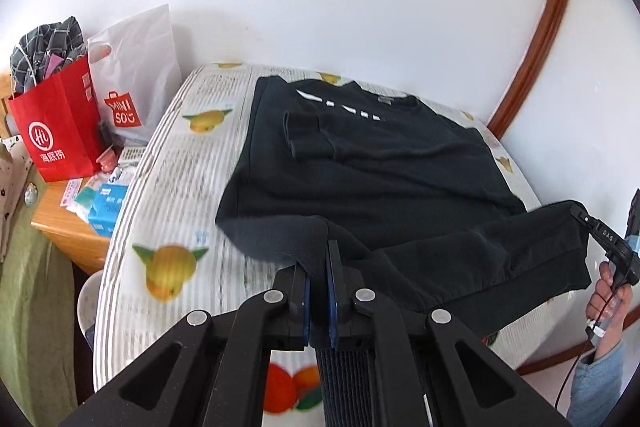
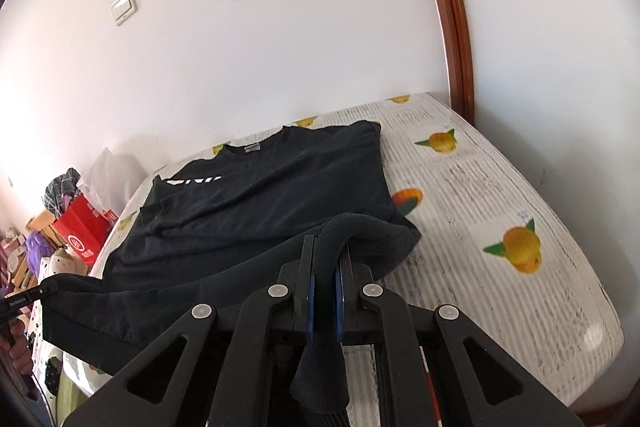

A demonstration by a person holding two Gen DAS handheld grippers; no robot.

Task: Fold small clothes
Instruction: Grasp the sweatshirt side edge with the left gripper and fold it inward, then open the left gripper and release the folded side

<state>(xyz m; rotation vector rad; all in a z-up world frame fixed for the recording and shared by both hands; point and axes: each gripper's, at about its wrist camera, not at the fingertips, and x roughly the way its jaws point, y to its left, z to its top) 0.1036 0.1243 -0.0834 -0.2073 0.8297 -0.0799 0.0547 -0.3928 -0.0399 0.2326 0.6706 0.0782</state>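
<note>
A black sweatshirt with white lettering lies spread on the mattress, collar toward the wall, one sleeve folded across its chest. Its near hem is lifted off the bed. My left gripper is shut on the hem's left corner, ribbed cloth hanging between the blue pads. At the right edge of the left wrist view, my right gripper pinches the hem's other corner. In the right wrist view the sweatshirt reaches toward the wall and my right gripper is shut on a roll of hem. The left gripper shows at the left edge.
The mattress has a striped cover printed with oranges. A red paper bag stuffed with cloth and a white plastic bag stand on a wooden bedside table at the left, among small boxes. A white wall and brown wooden trim lie behind.
</note>
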